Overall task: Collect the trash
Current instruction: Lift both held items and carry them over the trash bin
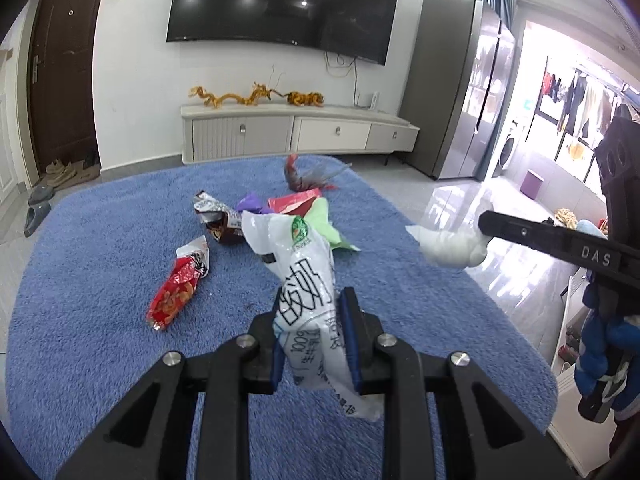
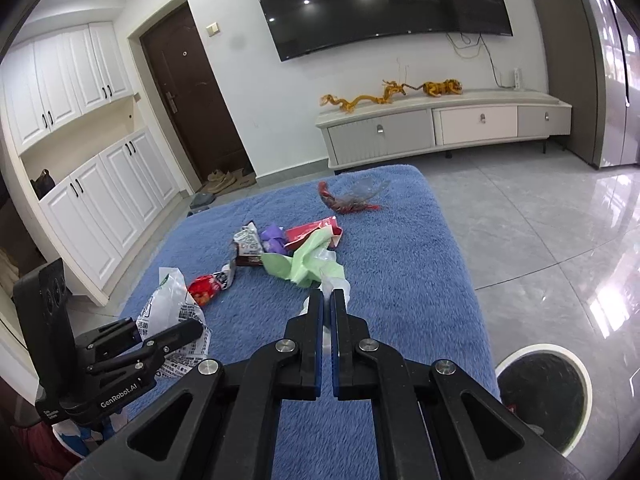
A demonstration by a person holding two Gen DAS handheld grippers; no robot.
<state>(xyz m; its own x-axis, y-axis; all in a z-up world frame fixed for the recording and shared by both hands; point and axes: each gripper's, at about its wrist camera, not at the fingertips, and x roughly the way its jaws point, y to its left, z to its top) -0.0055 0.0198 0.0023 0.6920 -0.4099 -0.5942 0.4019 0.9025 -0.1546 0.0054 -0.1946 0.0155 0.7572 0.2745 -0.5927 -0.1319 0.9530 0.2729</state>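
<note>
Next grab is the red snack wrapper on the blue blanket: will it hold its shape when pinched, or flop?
The red snack wrapper looks crumpled and empty, so it will probably flop and crinkle, not stay stiff. It likely weighs almost nothing. Its glossy film may slip between the pads, and a push would probably skid it over the blue blanket.

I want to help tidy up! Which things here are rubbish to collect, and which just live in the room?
Rubbish job: white milk bag in the left gripper; white wad in the right gripper; red snack wrapper, green paper, purple wrapper on the blue blanket; bin.

Just there: TV, cabinet, gold dragon, slippers.
</note>
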